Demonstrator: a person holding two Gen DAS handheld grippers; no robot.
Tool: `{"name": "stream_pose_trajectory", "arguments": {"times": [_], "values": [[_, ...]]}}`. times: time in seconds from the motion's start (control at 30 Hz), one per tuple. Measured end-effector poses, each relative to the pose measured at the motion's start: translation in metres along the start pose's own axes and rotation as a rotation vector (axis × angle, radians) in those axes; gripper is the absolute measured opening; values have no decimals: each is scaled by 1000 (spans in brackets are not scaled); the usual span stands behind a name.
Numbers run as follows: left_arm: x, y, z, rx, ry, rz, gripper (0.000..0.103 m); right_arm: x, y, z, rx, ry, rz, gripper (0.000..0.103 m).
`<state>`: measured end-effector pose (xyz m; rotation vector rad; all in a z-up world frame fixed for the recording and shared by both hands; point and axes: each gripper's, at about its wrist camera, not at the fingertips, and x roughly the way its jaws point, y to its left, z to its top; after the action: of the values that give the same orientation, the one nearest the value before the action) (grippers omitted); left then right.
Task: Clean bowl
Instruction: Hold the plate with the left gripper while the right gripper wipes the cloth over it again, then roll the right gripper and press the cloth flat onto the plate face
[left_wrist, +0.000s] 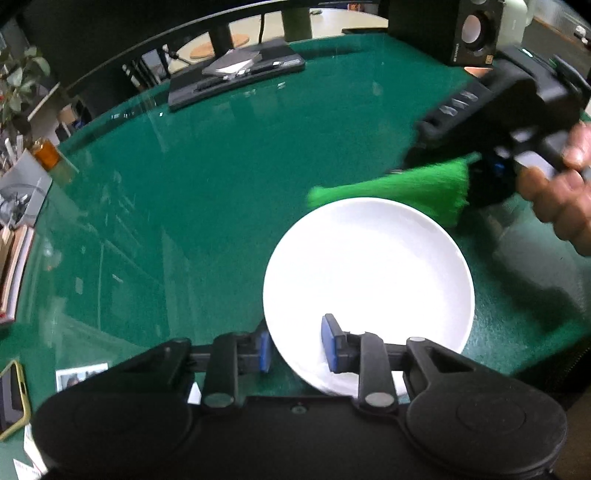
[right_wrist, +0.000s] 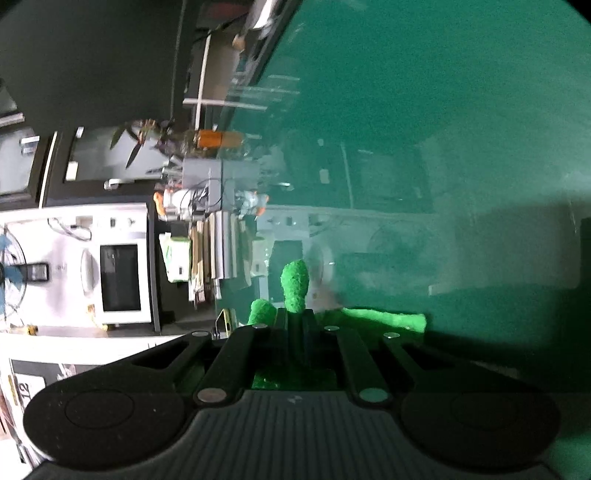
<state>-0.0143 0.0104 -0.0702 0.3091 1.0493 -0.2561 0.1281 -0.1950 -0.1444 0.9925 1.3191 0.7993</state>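
Glossy green table (left_wrist: 221, 192), dark chairs (left_wrist: 147, 70) behind; white microwave (right_wrist: 122, 277), potted plant (right_wrist: 147, 136).

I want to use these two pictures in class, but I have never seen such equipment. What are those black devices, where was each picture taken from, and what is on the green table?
No robot here: a person holds a hand-squeezed gripper in each hand, each carrying a wide-angle camera looking along its fingers. The left camera's view shows the left gripper with its blue-padded fingers either side of the rim of a white bowl on the green table. Beyond the bowl, a hand holds the right gripper. The other view, turned sideways, looks along the right gripper, shut on a green cleaning cloth.
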Motion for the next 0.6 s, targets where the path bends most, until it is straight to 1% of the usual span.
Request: {"name": "stream_pose_trajectory", "arguments": {"times": [0.1,0.2,0.27,0.3,0.33,0.37,0.47,0.5,0.53,0.57,0.6], "values": [[1,2,0,-26,-16,1,27,21,25,3,-78,30,-46,9],[2,6,-2,-89,-37,-14,27,27,47,-2,-162,40,-57,9],[3,9,-4,-133,-49,-22,27,17,61,-7,-210,-1,-53,9],[2,10,-6,-152,-57,-24,27,12,65,-9,-232,-23,-64,9],[2,10,-8,-171,-65,-27,27,7,74,-15,-292,-58,-104,9],[2,10,-10,-173,-76,-23,27,2,84,-24,-381,-98,-165,9],[0,7,-12,-174,-90,-11,27,6,110,-60,-690,-173,-347,9],[0,7,-13,-175,-93,-9,26,10,115,-70,-762,-182,-383,9],[-1,9,-14,-182,-94,-22,24,15,119,-80,-826,-185,-404,8],[-1,11,-15,-190,-94,-35,23,20,121,-88,-867,-187,-413,8],[-1,13,-15,-197,-95,-49,22,24,124,-94,-887,-188,-404,8]]}}
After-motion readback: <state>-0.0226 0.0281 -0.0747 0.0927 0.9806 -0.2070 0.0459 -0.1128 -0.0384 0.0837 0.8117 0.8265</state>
